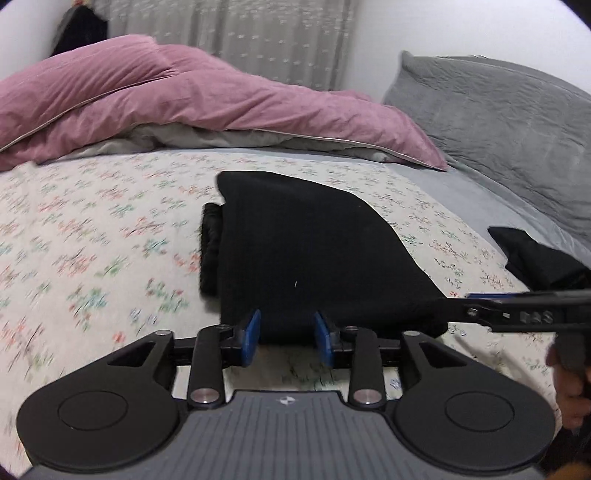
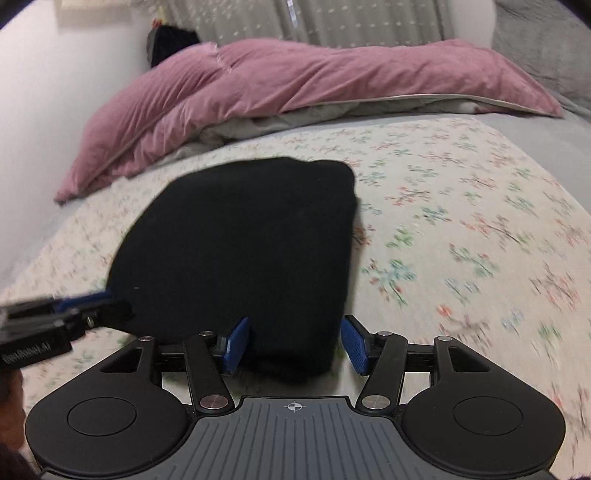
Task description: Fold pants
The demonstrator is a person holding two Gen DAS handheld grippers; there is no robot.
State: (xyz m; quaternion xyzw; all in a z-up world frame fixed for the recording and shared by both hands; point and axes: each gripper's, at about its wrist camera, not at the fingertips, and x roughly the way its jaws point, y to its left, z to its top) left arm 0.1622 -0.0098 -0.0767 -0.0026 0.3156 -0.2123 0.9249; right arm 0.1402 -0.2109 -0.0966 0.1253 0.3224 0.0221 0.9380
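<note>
The black pants [image 1: 303, 251] lie folded into a compact thick stack on the floral sheet [image 1: 92, 240]. My left gripper [image 1: 287, 338] is open at the stack's near edge, its blue pads [image 1: 251, 332] apart from the cloth. In the right wrist view the same pants [image 2: 240, 240] fill the middle. My right gripper [image 2: 295, 343] is open, with the near edge of the stack lying between its pads [image 2: 352, 345] unpressed. Each gripper shows at the edge of the other's view: the right gripper [image 1: 480, 310] and the left gripper [image 2: 74, 308], both blurred.
A pink duvet [image 1: 184, 99] is heaped along the back of the bed. A grey pillow [image 1: 498, 122] sits at the right, another black garment [image 1: 535, 258] near it. A curtain [image 1: 258, 33] and white wall [image 2: 44, 92] bound the bed. A hand [image 1: 569, 387] holds the right gripper's handle.
</note>
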